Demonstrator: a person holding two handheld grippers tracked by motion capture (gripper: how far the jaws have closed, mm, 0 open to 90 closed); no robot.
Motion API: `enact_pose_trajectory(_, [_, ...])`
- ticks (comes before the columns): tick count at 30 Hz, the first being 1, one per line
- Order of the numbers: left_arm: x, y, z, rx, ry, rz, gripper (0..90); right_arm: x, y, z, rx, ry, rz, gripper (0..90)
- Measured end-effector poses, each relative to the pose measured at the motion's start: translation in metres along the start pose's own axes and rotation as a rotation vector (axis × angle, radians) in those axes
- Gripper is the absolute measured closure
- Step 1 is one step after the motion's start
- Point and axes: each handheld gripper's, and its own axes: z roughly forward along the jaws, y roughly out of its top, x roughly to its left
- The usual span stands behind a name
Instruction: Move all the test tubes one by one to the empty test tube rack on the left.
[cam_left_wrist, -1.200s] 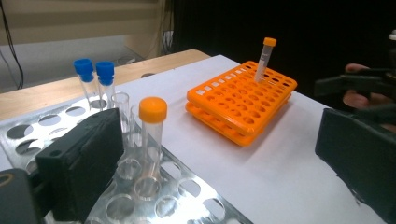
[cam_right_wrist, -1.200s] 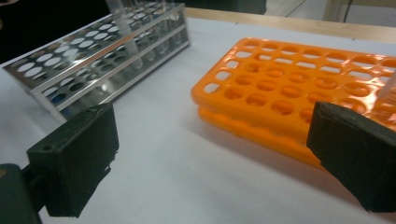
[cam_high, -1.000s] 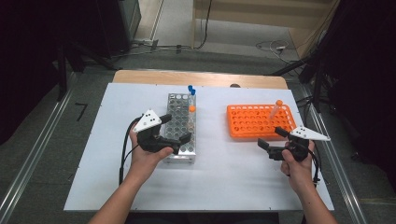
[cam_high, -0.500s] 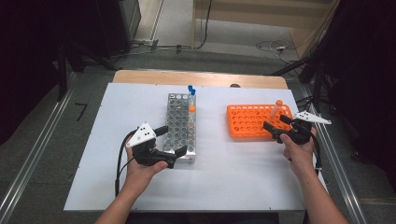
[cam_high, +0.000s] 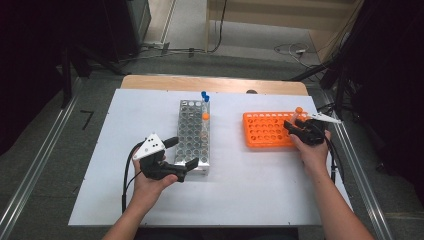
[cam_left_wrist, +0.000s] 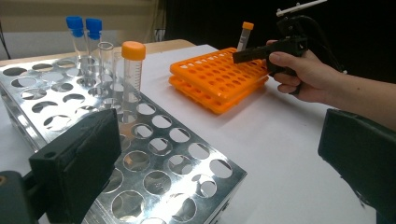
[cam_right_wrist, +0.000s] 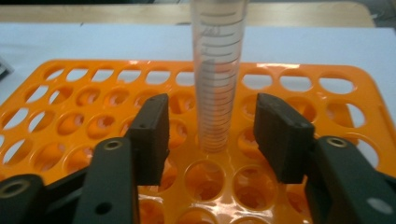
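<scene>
Orange-cap tube (cam_high: 298, 113): 1, standing upright in a hole at far R corner of orange rack (cam_high: 267, 129); clear graduated body showing betw R jaws, pads apart from it both sides.
Orange rack: 1, sitting R side of white table (cam_high: 250, 195).
R gripper (cam_right_wrist: 212, 135): jaws gaping, flanking tube, gripping nothing.
Metal rack (cam_high: 194, 131): 1, lying mid-table, holding 4 tubes at far end – 2 blue-cap (cam_left_wrist: 84, 35), 1 orange-cap (cam_left_wrist: 132, 70), 1 uncapped (cam_left_wrist: 105, 56).
L gripper (cam_high: 182, 152): jaws spread wide, holding nothing, hovering at metal rack's near L corner.
</scene>
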Motion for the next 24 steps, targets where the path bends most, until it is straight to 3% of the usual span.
enact_pose_trajectory(4, [-0.001, 0.0, 0.001, 0.003, -0.001, -0.001, 0.0, -0.002, 0.002, 0.002, -0.022, -0.009, 0.022, 54.4])
enact_pose_trajectory(10, [-0.002, 0.0, 0.002, 0.004, 0.001, 0.0, 0.0, 0.002, 0.001, 0.005, -0.033, -0.026, -0.021, 72.0])
enact_pose_trajectory(17, [-0.002, 0.001, 0.001, -0.001, 0.003, 0.002, 0.0, 0.005, 0.005, -0.002, -0.071, -0.023, -0.037, 72.5])
enact_pose_trajectory(24, [-0.004, 0.003, 0.001, -0.003, -0.001, 0.008, 0.0, 0.007, 0.013, -0.027, -0.132, 0.01, -0.038, 72.6])
